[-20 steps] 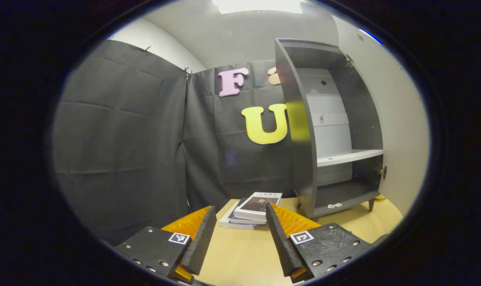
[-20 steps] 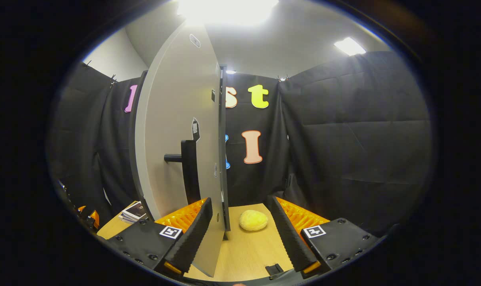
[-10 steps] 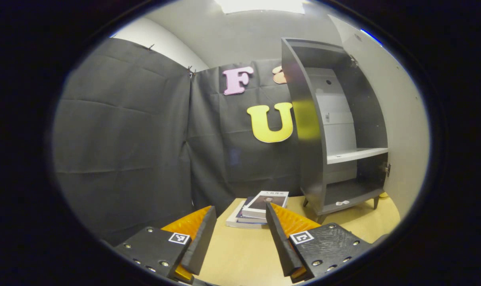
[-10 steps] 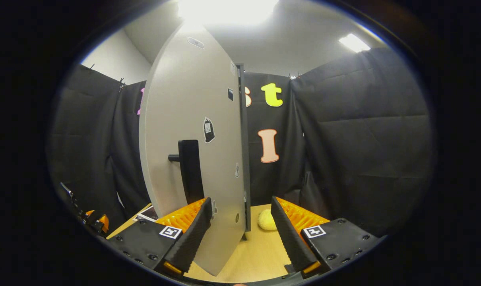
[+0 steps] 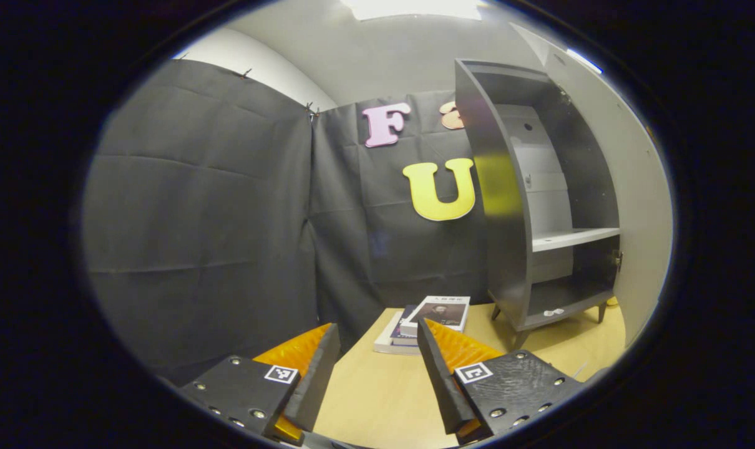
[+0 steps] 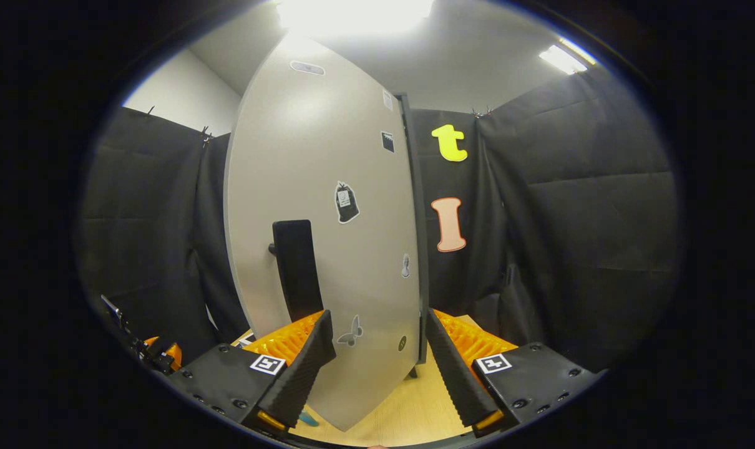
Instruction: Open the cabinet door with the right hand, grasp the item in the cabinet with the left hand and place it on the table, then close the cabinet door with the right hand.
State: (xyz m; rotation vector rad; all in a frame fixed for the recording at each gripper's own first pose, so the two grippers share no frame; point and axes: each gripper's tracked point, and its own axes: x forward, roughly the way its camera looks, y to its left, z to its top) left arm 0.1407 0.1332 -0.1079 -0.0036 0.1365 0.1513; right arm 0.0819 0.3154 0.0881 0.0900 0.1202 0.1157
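Note:
The dark grey cabinet [image 5: 508, 206] stands open on the right of the wooden table [image 5: 377, 405], with a white shelf [image 5: 574, 238] inside and a small pale scrap on its floor. Its light grey door [image 6: 327, 206] with a black handle [image 6: 296, 268] faces the right gripper view at close range. The door's lower edge hangs between the fingers of my right gripper [image 6: 380, 368], which is open and not pressing on it. A stack of books [image 5: 424, 318] lies on the table left of the cabinet. My left gripper [image 5: 377, 374] hovers open just short of the books, holding nothing.
Black cloth walls close in the booth on every side. The door [image 5: 636, 187] fills the right rim of the left gripper view. In the right gripper view, the other gripper [image 6: 156, 355] sits low at the left, past the door's edge.
The door has swung across the right gripper view, showing more of its face and hiding the yellow round thing on the table. In the left gripper view the cabinet and books have slid right.

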